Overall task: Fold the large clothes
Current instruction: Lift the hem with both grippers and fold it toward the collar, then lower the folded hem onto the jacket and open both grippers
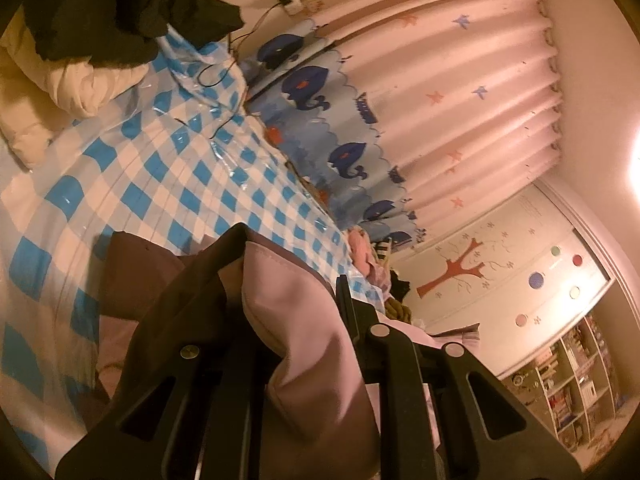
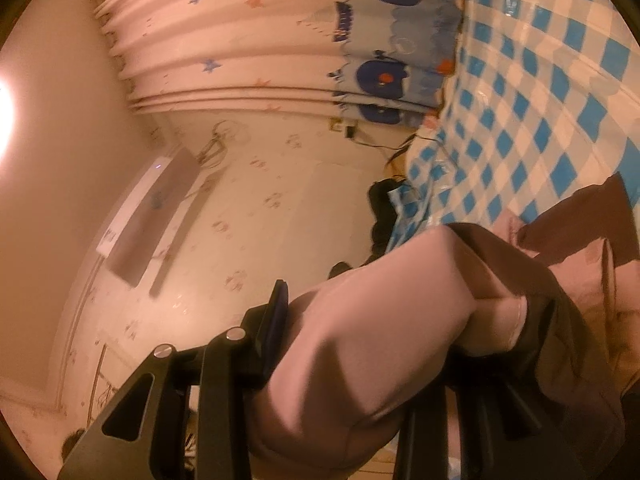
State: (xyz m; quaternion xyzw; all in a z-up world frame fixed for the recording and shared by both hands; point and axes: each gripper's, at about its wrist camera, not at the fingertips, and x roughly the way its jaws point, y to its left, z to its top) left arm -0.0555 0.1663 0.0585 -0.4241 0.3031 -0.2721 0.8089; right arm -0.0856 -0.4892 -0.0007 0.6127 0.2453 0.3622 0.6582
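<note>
The left tool (image 1: pixel 296 304) is clenching a fold of a large two-tone garment of soft pink cloth with dark brown panels (image 1: pixel 304 320); the cloth is bunching between its black fingers (image 1: pixel 347 304) and draping over the near one, so that finger is mostly hidden. The right tool (image 2: pixel 360 320) is grasping another thick fold of the same pink and brown garment (image 2: pixel 360 340), with its blue-padded finger (image 2: pixel 280 308) pressing against the left side of the bundle and the other finger buried under cloth. The garment is hanging from both tools just above a bed covered in a glossy blue-and-white checked sheet (image 1: pixel 180 184), and its lower brown part (image 1: pixel 132 276) is lying on that sheet. At the far end of the bed, a black piece of clothing (image 1: pixel 120 4) is sitting on top of a crumpled white quilt (image 1: pixel 92 84). A pale pink pleated curtain with a blue whale border (image 1: pixel 440 92) is hanging beside the bed. A white wardrobe door with a red tree decal (image 1: pixel 472 272) is standing past the curtain.
</note>
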